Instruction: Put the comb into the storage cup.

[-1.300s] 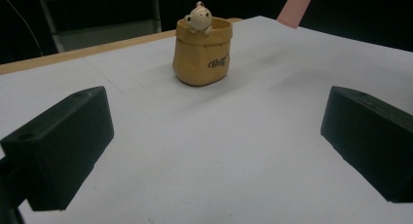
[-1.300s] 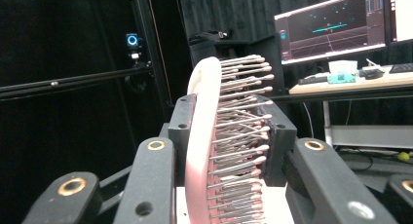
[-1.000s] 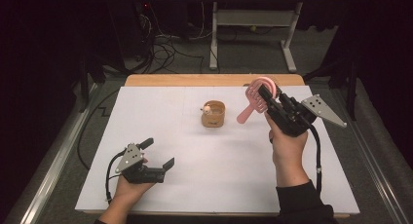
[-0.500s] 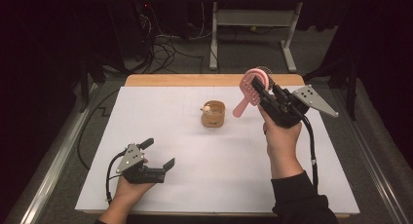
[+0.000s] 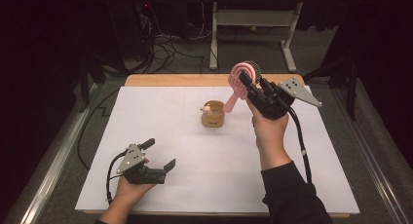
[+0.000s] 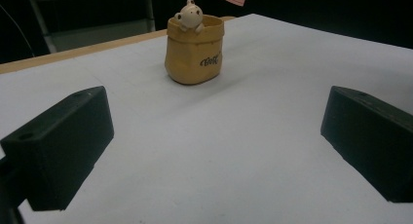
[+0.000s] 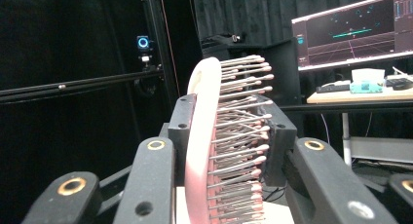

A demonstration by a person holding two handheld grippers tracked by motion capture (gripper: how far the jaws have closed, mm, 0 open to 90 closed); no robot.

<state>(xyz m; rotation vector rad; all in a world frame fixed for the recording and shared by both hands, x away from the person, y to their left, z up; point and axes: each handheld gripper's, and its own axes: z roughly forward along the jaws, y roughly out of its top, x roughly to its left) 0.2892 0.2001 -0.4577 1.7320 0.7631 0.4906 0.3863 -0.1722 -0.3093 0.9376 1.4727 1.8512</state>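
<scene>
My right gripper is shut on the head of a pink hairbrush and holds it in the air over the far middle of the table, handle hanging down-left toward a small tan pot. In the right gripper view the pink hairbrush stands on edge between the jaws, bristles to the right. The tan pot, with a little bear figure on its rim, stands upright ahead of my left gripper. My left gripper rests open near the table's front left, nothing between its jaws.
A white sheet covers the table, with a wooden edge at the far side. Behind the table are desk legs and cables on the floor. A monitor glows in the right gripper view.
My right gripper has carried the hairbrush left and a little higher, bringing the handle closer to the tan pot. The left gripper has stayed put.
</scene>
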